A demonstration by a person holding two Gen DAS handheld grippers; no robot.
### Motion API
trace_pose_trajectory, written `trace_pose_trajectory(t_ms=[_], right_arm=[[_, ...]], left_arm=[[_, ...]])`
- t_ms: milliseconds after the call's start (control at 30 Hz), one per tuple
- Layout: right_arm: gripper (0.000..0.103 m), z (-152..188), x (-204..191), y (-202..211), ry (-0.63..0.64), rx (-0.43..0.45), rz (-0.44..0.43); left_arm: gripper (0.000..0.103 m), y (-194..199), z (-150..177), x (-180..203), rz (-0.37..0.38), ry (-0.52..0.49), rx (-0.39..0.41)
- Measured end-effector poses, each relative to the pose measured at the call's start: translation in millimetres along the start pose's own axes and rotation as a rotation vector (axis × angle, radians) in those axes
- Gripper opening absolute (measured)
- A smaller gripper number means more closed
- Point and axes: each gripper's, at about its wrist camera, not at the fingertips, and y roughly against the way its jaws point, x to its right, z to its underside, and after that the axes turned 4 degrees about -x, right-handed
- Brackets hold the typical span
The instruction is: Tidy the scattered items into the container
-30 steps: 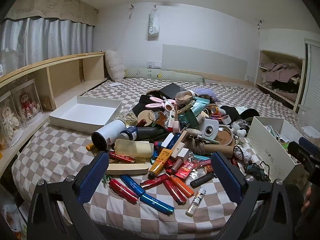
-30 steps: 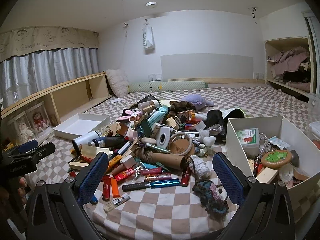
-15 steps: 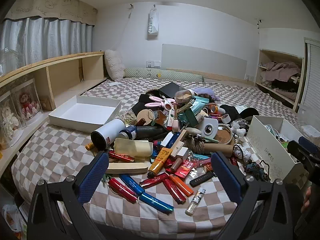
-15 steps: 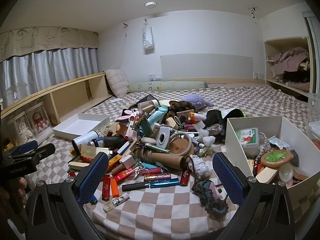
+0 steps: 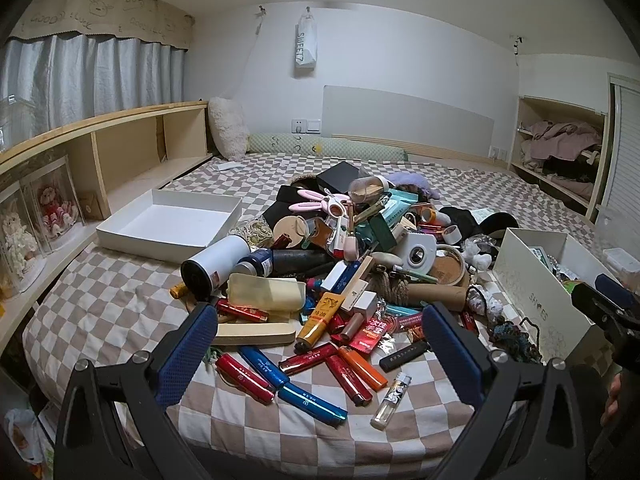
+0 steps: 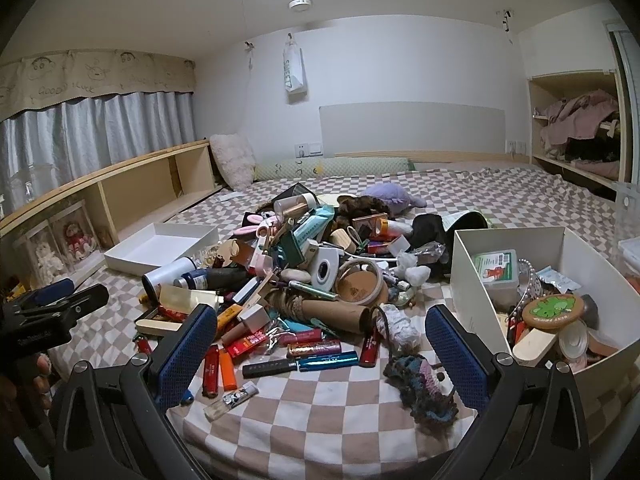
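Hovering over the clutter pile [image 5: 352,264], my left gripper [image 5: 320,344] and right gripper [image 6: 320,340] gape empty; shoe box [image 6: 472,280] at three o'clock.

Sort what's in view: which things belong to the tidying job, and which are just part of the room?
Job:
- pile of scattered items
- white shoe box, already part-filled
- shallow white tray, nothing in it
- left gripper and right gripper, both open

Room:
- pillow
- boxed dolls
- shelf clothes
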Motion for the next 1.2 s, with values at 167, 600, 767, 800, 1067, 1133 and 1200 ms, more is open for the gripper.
trace_pose_trajectory(t_ms=[167,600,767,800,1067,1133,1200], right_arm=[[0.103,0,-1,0,0.004,-0.001,0.000],[0.103,0,-1,-1,0.002,0.005,-0.004],[0.103,-1,3,1,-0.020,0.020,-0.039],[0.103,-2,4,1,-0.033,0.022,-0.050],[0.103,-17,2,-3,-0.013,0.042,-0.057],[0.103,-21,-1,-6,0.012,0.039,-0.059],[0.103,-25,-4,-11,0.037,0.030,-0.066]], left_arm=[[0.103,0,0,0,-0.001,0.000,0.000],[0.103,-1,0,0,0.000,0.001,-0.001],[0.103,-1,0,0,-0.001,0.001,0.000],[0.103,-2,0,0,-0.001,0.001,0.000],[0.103,-4,-10,-2,-0.004,-0.030,0.016],[0.103,-5,-15,-5,-0.006,-0.046,0.019],[0.103,-6,-19,-9,-0.005,-0.063,0.016]])
